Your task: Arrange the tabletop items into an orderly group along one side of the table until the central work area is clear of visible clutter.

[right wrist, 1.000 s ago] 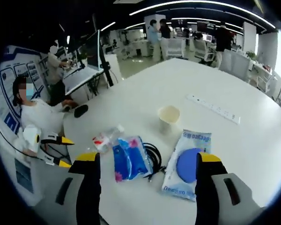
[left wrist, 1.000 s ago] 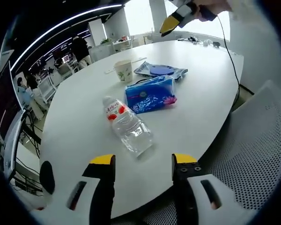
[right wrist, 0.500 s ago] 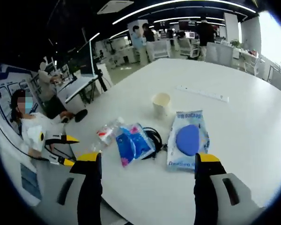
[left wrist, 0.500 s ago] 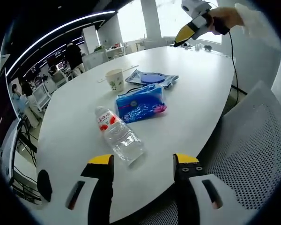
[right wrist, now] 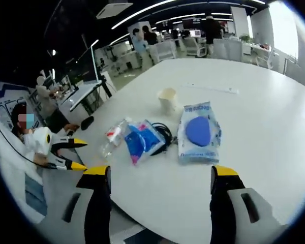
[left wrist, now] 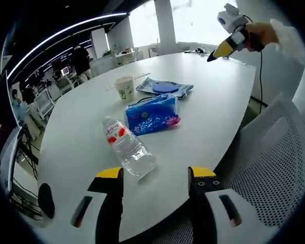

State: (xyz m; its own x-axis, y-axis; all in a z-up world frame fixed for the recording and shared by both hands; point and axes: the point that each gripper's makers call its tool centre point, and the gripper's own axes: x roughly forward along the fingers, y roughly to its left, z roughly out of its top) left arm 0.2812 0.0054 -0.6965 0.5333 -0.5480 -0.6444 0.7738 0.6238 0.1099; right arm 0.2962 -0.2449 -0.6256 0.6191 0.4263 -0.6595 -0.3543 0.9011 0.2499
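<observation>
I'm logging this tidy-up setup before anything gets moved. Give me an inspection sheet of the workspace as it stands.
Surface: white table, rounded edge, items clustered mid-table.
Job's things: water bottle lying on its side; blue tissue pack beside it; wipes packet lying flat; paper cup upright.
Clutter: white power strip beyond the cup.
Grippers: left hand-held gripper open, short of the bottle, holding nothing; right hand-held gripper open, holding nothing, raised above the far table edge in the left gripper view.
Cables: black cable coiled between tissue pack and wipes packet.
Surroundings: mesh chair at the table; open office with desks and people behind.
</observation>
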